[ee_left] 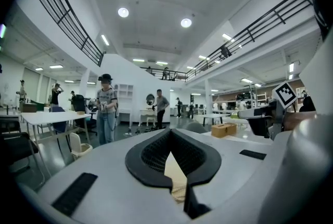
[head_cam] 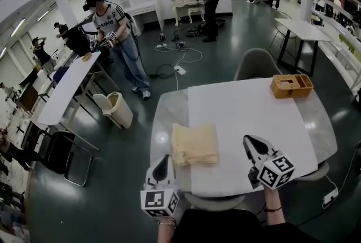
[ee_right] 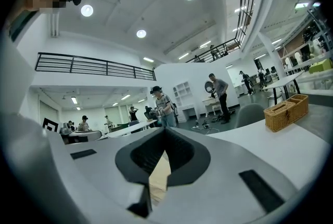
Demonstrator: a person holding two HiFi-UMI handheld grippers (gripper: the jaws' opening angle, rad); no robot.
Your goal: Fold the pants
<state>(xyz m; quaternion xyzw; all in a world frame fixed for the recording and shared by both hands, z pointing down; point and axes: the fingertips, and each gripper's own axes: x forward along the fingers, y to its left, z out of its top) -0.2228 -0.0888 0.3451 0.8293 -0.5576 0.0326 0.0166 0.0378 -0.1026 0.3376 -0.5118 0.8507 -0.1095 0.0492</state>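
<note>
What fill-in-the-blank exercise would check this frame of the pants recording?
1. The pants lie ____ on the table.
2. The basket stands at the table's far ____ corner.
3. Of the left hand-held gripper and the right hand-held gripper, the ____ one is nearer the pants.
Missing words: folded; right; left.

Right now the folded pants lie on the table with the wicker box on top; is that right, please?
No: the head view shows the wicker box apart, at the far right corner of the table; the folded pants lie uncovered.
</note>
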